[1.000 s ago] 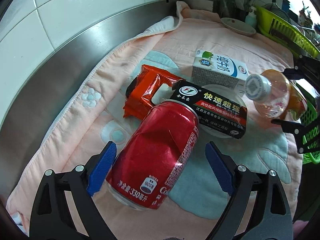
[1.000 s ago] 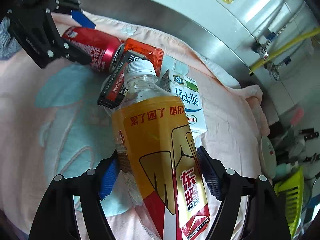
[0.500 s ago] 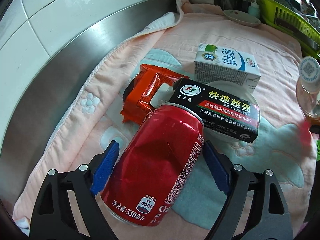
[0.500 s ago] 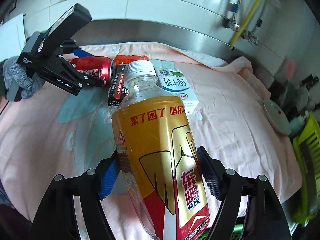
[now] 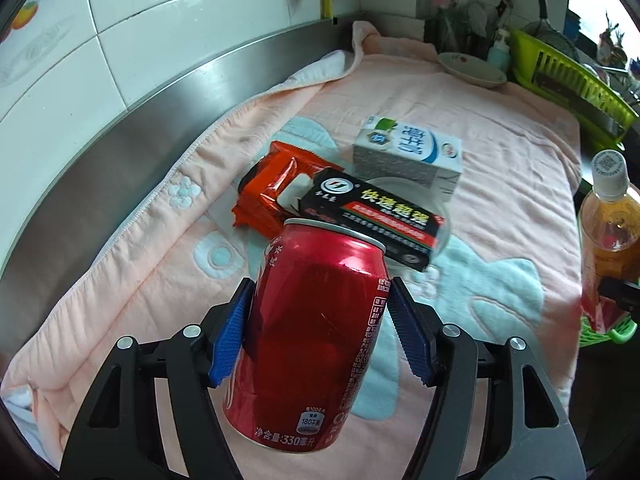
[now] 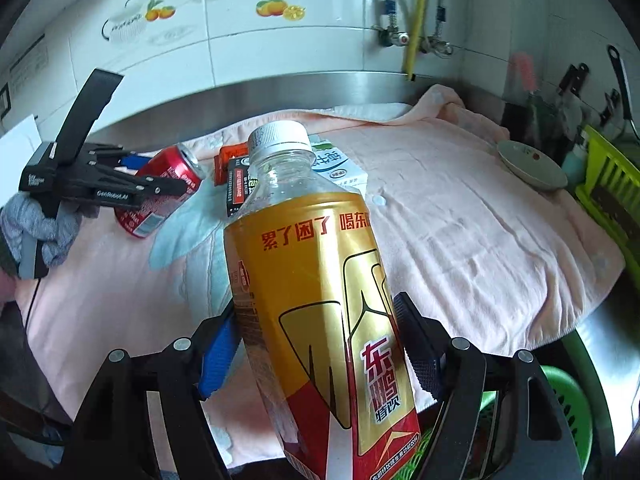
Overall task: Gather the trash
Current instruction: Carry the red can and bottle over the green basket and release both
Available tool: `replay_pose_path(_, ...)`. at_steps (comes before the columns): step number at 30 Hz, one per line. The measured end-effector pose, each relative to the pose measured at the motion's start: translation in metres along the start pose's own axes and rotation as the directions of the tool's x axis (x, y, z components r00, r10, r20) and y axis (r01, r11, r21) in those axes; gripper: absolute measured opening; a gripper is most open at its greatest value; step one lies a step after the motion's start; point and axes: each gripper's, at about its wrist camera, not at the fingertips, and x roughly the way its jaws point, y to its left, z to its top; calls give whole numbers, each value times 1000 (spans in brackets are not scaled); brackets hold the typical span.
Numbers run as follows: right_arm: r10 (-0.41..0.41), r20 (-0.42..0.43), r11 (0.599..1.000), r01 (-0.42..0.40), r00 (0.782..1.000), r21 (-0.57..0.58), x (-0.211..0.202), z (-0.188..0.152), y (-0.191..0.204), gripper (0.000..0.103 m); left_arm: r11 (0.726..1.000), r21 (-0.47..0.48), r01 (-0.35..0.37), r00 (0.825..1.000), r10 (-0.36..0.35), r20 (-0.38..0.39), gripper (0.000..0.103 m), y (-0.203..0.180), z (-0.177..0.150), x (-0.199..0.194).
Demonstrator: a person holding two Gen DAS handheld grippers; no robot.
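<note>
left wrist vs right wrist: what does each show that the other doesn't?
Left wrist only: the left gripper jaws, just closing, pads against the red can; the clear lid under the black box.

Right wrist only: the right gripper clamping the yellow bottle; a grey sleeve; the green basket below.

Both: can, bottle, orange wrapper, milk carton, pink towel, dish.

Light: bright daylight, strongest at the upper right of the left wrist view, where it blows out.
Glare: soft sheen on the white wall tiles [image 5: 132,64] and red can [image 5: 320,320].
Shadows: faint, diffuse on the pink towel [image 6: 460,220].
Distortion: heavy fisheye bending, dark vignetted corners.
Sharpness: centre crisp, edges soft.
</note>
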Motion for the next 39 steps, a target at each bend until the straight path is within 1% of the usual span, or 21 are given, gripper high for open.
replay_pose_path(3,-2,27,999,1,1000,42,-11,-7,-5,71,1000,-19,22,1000,-22,23,66,-6,-2,-12)
replay_pose_path(6,-16,49,997,12,999,81,-22,-13,-16,71,996,-37,77,996,-75,49,66,-16,-3,-28)
replay_pose_path(9,-50,64,991,41,997,127,-35,-25,-28,71,993,-22,114,991,-112,70,66,-32,-2,-41)
replay_pose_path(10,-59,68,989,49,996,139,-39,-29,-32,71,990,-16,138,988,-137,74,66,-40,-2,-46)
replay_pose_path(12,-94,71,983,81,993,165,-49,-40,-40,71,986,-6,166,983,-165,81,66,-53,0,-52)
replay_pose_path(16,-180,58,964,164,982,210,-68,-62,-66,71,968,17,249,963,-250,97,66,-89,4,-60)
replay_pose_path(18,-235,48,948,218,971,230,-78,-74,-79,71,958,29,286,952,-288,103,66,-108,5,-62)
replay_pose_path(21,-290,26,924,273,957,267,-89,-92,-100,71,945,58,322,940,-326,102,66,-137,6,-65)
replay_pose_path(22,-313,16,914,296,950,279,-92,-98,-107,71,937,69,341,933,-347,99,66,-150,7,-66)
replay_pose_path(27,-387,-36,865,377,921,331,-99,-126,-134,72,908,101,408,905,-416,91,66,-195,9,-68)
replay_pose_path(28,-389,-46,860,381,920,339,-99,-130,-137,72,900,112,421,899,-430,84,66,-206,9,-67)
replay_pose_path(31,-415,-64,839,409,908,359,-101,-145,-147,72,887,140,440,890,-452,66,66,-233,9,-67)
replay_pose_path(32,-415,-64,835,408,908,369,-102,-150,-149,72,882,149,447,886,-460,60,66,-243,9,-66)
replay_pose_path(34,-422,-59,826,411,905,387,-107,-155,-154,73,873,157,461,879,-474,52,66,-257,10,-66)
replay_pose_path(36,-433,-48,815,414,900,407,-114,-160,-158,78,867,161,471,874,-483,45,66,-269,10,-64)
replay_pose_path(39,-434,-31,809,405,900,426,-124,-164,-161,78,857,163,489,866,-499,30,66,-285,10,-60)
